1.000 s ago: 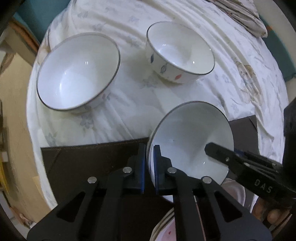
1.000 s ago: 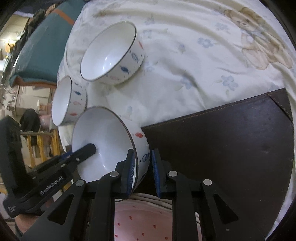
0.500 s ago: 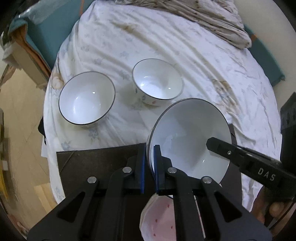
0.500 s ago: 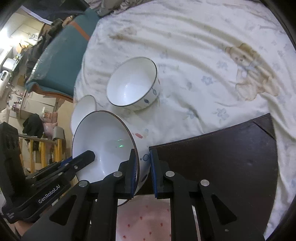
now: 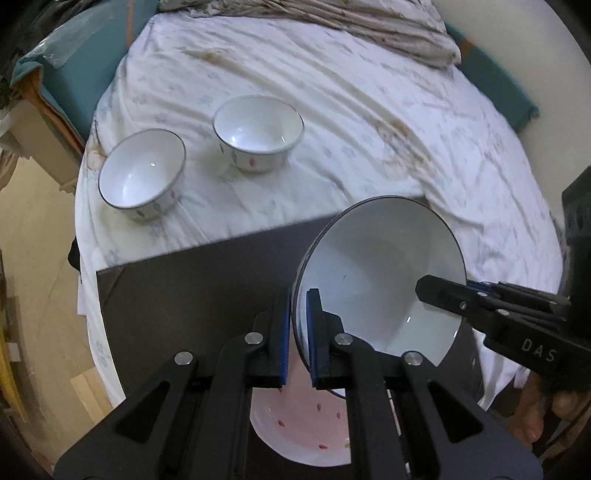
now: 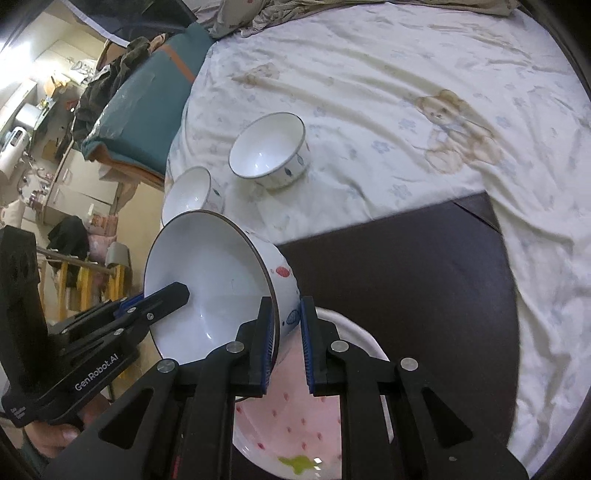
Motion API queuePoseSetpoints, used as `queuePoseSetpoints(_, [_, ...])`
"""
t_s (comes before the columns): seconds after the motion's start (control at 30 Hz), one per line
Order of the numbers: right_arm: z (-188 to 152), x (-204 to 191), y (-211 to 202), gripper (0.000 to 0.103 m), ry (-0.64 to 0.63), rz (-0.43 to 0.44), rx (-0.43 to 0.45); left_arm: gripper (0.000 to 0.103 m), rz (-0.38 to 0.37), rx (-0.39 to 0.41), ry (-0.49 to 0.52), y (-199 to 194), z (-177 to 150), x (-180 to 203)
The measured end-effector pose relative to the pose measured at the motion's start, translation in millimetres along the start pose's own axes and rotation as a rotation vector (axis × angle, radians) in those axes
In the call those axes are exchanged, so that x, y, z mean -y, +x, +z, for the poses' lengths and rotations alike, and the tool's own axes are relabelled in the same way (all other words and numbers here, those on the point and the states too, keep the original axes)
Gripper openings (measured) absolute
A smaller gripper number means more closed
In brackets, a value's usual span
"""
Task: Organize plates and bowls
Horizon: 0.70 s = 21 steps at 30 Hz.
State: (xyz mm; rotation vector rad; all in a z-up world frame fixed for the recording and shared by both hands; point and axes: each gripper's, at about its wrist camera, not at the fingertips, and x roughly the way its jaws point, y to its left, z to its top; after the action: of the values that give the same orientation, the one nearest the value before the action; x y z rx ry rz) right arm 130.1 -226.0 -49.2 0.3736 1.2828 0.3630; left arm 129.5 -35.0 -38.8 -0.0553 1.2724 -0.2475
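Note:
Both grippers hold one large white bowl (image 5: 380, 280) by opposite sides of its rim, tilted, in the air above a pink strawberry plate (image 5: 310, 435). My left gripper (image 5: 298, 332) is shut on the bowl's left rim. My right gripper (image 6: 287, 332) is shut on the other rim of the bowl (image 6: 207, 280); it also shows in the left wrist view (image 5: 443, 291). The plate (image 6: 295, 424) lies on a dark mat (image 6: 424, 266). Two smaller white bowls (image 5: 142, 173) (image 5: 258, 131) stand upright on the bedsheet beyond the mat.
The flowered bedsheet (image 5: 369, 129) covers the surface; a rumpled blanket (image 5: 369, 29) lies at the far edge. The surface drops off to the floor (image 5: 33, 277) on the left. Teal cushions (image 6: 140, 103) and furniture stand beyond the left side.
Both grippers have lifted the large bowl up and back. The two small bowls look farther away, and the pink plate underneath has come into full view.

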Motion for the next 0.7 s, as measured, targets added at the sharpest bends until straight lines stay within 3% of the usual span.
queuePoseSetpoints(0.17, [-25, 9, -2, 0.015, -0.001, -0.037, -0.026, 0.006, 0.001, -0.051, 0.030, 8, -21, 16])
queuePoseSetpoints(0.47, [-76, 30, -10, 0.015, 0.033, -0.026, -0.065, 0.006, -0.024, -0.112, 0.056, 10, -58, 31])
queuePoseSetpoints(0.7, [-96, 34, -2, 0.015, 0.062, -0.023, -0.101, 0.006, -0.013, -0.169, 0.036, 24, -68, 24])
